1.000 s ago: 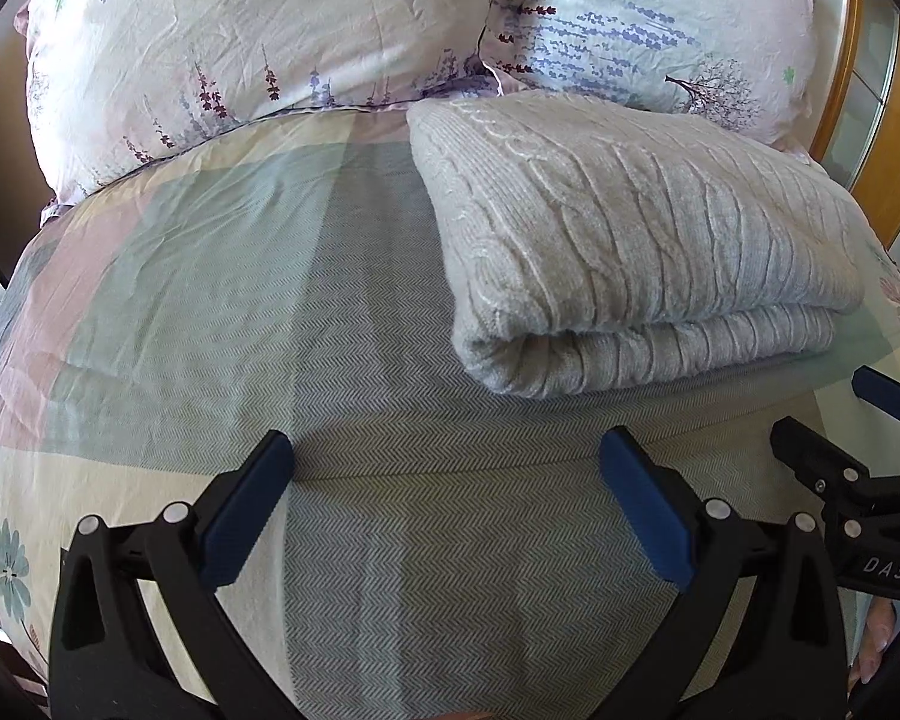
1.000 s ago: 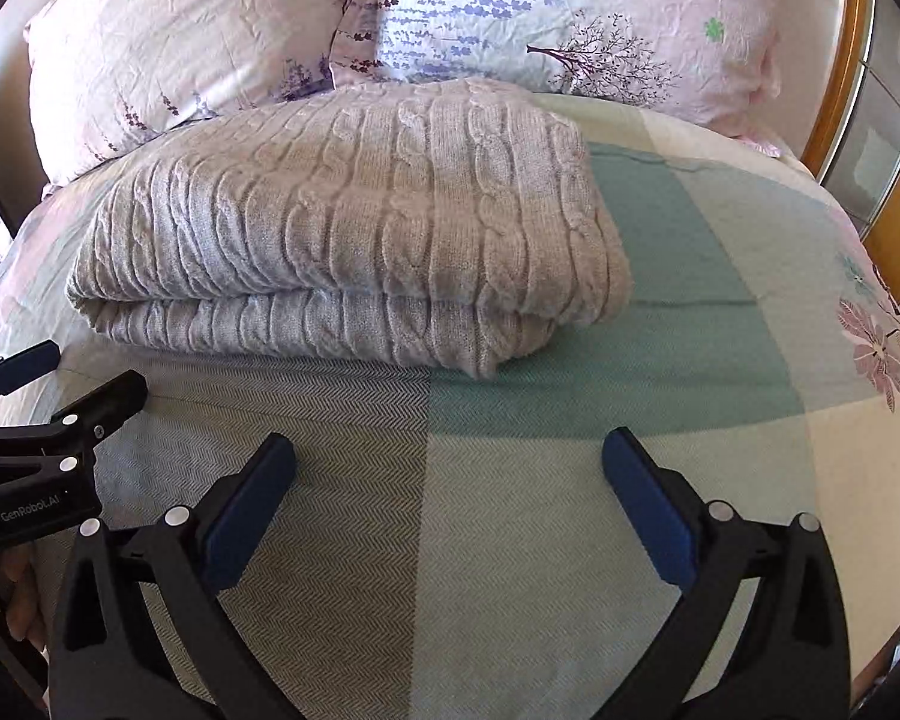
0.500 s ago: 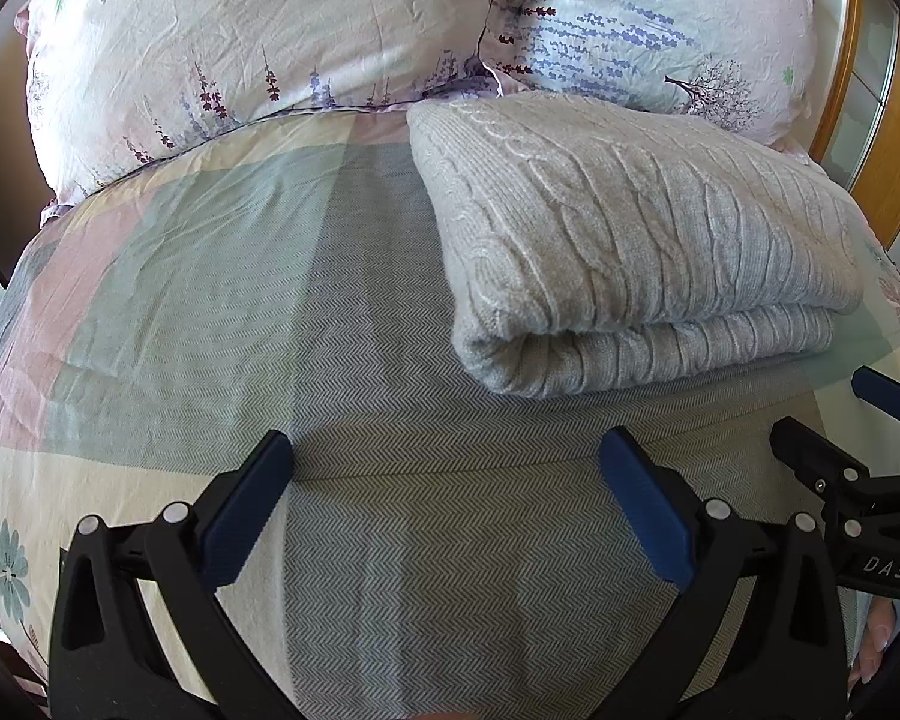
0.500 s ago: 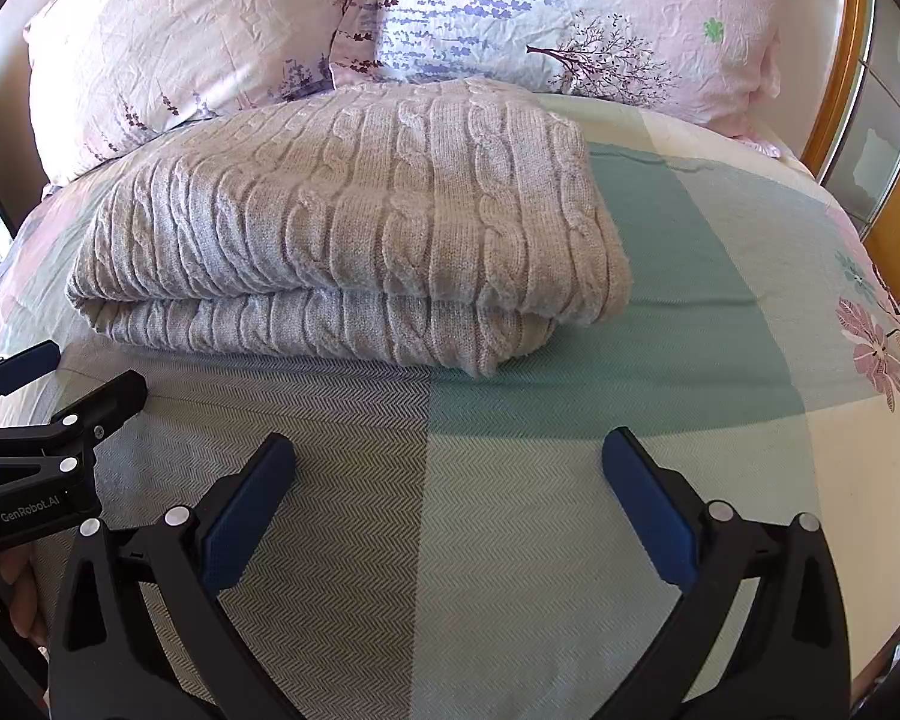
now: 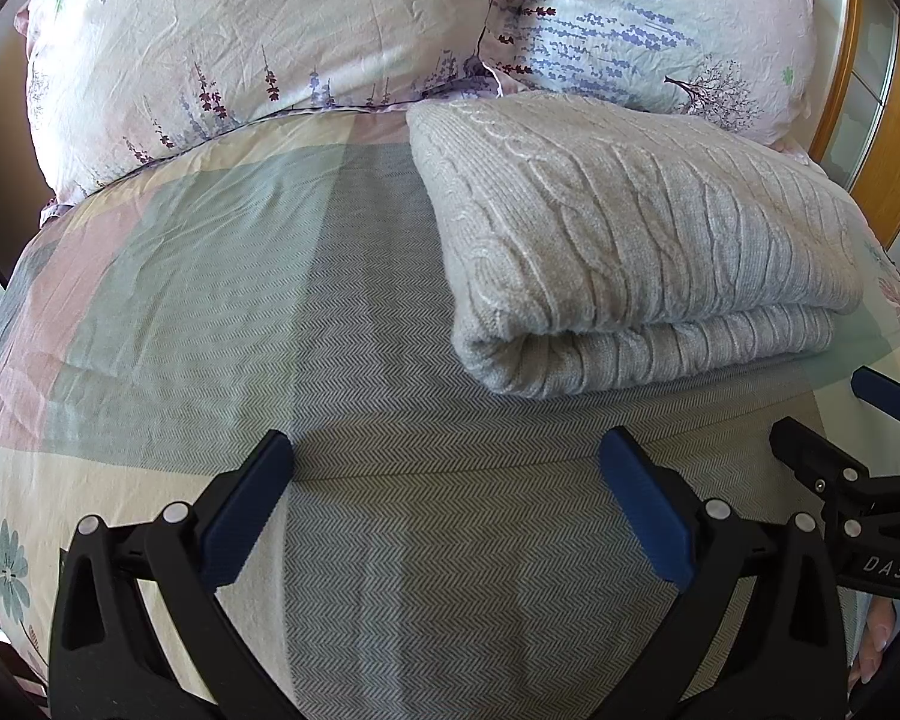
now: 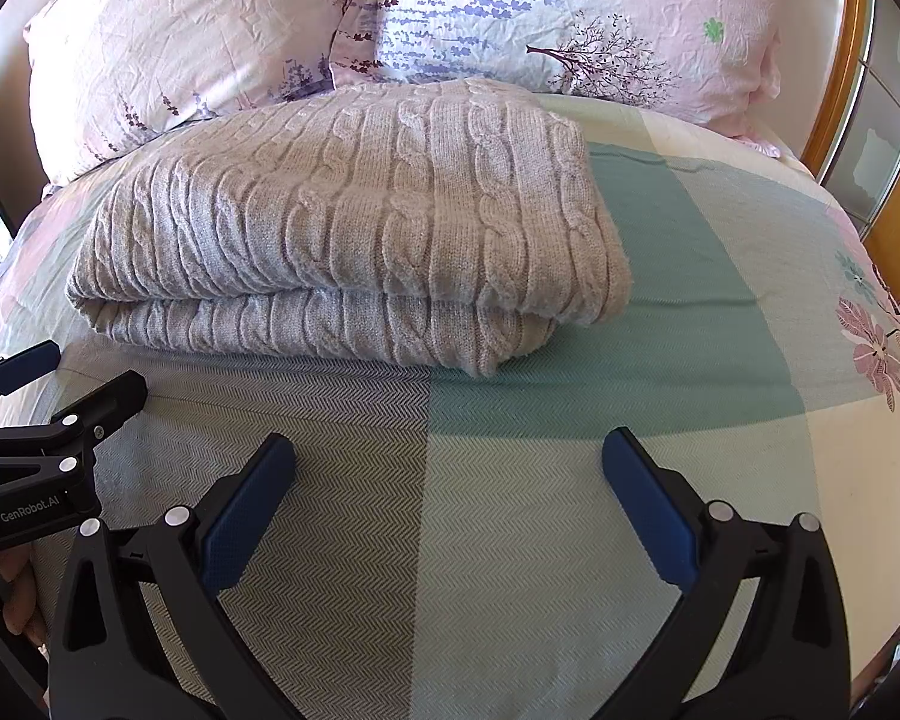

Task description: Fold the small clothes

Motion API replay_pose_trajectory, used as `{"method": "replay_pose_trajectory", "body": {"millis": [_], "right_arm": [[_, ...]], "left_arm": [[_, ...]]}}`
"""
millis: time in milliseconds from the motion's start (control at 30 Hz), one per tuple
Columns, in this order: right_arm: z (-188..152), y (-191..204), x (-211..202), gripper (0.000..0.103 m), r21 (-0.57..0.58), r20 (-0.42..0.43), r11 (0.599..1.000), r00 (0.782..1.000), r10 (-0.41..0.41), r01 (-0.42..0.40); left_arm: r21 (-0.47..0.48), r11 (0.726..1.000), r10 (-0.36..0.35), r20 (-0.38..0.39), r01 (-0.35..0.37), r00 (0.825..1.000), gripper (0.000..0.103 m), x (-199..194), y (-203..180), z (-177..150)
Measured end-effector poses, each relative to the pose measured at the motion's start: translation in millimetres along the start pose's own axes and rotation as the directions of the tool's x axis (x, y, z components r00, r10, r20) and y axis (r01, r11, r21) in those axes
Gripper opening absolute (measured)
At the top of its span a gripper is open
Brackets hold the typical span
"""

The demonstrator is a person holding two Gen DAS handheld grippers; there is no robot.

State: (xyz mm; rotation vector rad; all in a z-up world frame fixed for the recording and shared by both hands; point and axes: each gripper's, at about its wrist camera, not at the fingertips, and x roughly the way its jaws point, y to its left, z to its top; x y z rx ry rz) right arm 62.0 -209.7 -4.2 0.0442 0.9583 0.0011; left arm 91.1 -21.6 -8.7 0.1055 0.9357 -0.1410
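A grey cable-knit sweater (image 5: 630, 228) lies folded in a neat rectangle on the bed, its folded edge facing me; it also shows in the right wrist view (image 6: 354, 222). My left gripper (image 5: 444, 480) is open and empty, held over the bedspread a little short of the sweater's left front corner. My right gripper (image 6: 450, 480) is open and empty, short of the sweater's right front corner. Each gripper shows at the edge of the other's view: the right one (image 5: 834, 420) and the left one (image 6: 60, 384).
The bed is covered by a patchwork bedspread (image 5: 210, 276) in grey, green and pink. Two floral pillows (image 5: 240, 42) (image 6: 570, 18) lean behind the sweater. A wooden headboard frame (image 6: 840, 90) stands at the right.
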Motion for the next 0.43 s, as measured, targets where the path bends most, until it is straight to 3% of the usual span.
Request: {"method": "replay_pose_trajectory", "body": {"millis": [433], "right_arm": [[0.2, 0.2, 0.0, 0.102, 0.001, 0.000, 1.000, 1.000, 0.000, 0.000]], "left_arm": [[0.003, 1.000, -0.006, 0.001, 0.006, 1.000, 0.101, -1.2, 0.2, -0.6]]}}
